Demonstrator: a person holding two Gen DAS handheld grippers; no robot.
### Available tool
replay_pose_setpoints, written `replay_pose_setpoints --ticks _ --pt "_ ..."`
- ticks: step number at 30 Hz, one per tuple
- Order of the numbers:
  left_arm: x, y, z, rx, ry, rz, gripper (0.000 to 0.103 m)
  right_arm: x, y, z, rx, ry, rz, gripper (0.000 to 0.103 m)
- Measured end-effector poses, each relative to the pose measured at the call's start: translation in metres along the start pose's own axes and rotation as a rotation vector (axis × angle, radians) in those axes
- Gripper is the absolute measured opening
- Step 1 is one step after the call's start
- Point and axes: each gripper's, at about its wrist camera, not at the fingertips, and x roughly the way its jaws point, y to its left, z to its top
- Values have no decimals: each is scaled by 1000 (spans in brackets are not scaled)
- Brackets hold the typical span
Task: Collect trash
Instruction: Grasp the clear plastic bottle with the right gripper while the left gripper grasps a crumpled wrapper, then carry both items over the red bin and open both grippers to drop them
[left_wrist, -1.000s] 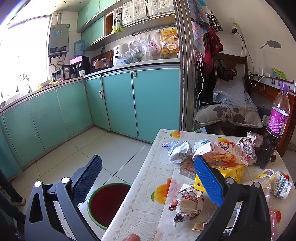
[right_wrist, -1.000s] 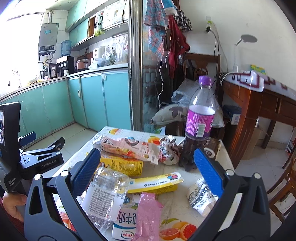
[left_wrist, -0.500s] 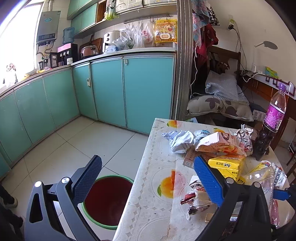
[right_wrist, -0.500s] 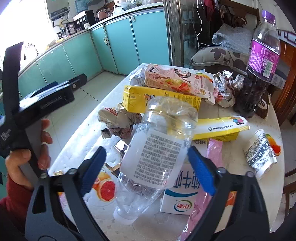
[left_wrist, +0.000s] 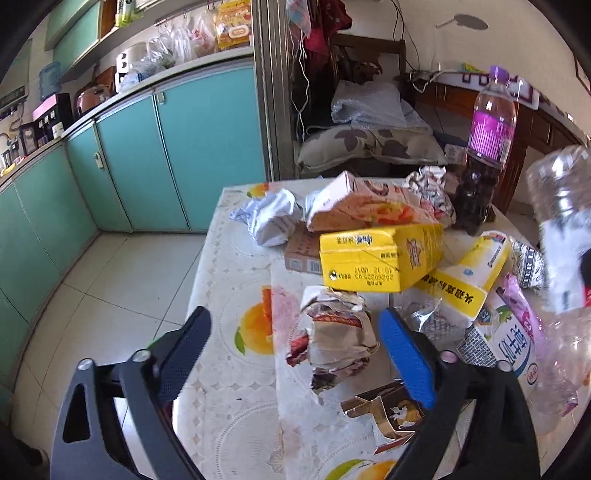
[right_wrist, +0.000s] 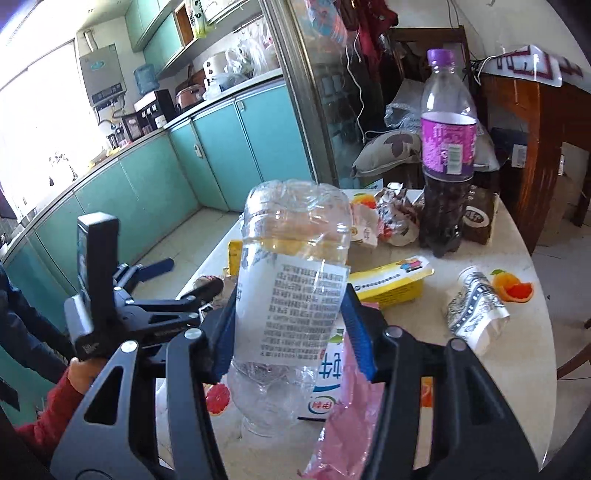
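Strong daylight is admitted from a window (right_wrist: 33, 122) at the far left, where the right wrist view is blown out to white. The bench (left_wrist: 236, 280) is brightly lit, with glare on its pale cloth. Straight lines are bent by fisheye distortion, and dark vignetting is seen at the corners. A clear bottle (left_wrist: 561, 236) at the right edge of the left wrist view is blurred.

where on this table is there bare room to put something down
Free: the tablecloth strip along the table's left edge, beside the crumpled brown paper wrapper, and the right rim past the crushed patterned paper cup. Crowded: the middle, from the yellow carton and white crumpled paper to the purple-label dark soda bottle.
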Motion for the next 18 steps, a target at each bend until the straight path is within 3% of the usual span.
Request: replay_pose_setpoints --ticks 2,4,5,12,16,18 --pt "13 2 -4 -35 41 -89 51 -8 -4 1 7 -15 -4 51" --pt "16 7 -5 -85 57 -182 36 -12 -7 1 8 -23 -1 51" --pt "14 6 -5 -82 56 -191 31 -13 -6 2 8 -25 3 51" --pt "-19 20 -14 -1 12 -178 24 -18 2 2 -3 -51 34 51" --pt "-37 60 -17 -84 -47 -135 24 -14 17 9 -7 -70 77 51" --pt "-43 86 -16 -146 -75 -74 24 -7 31 18 -23 -86 104 51"
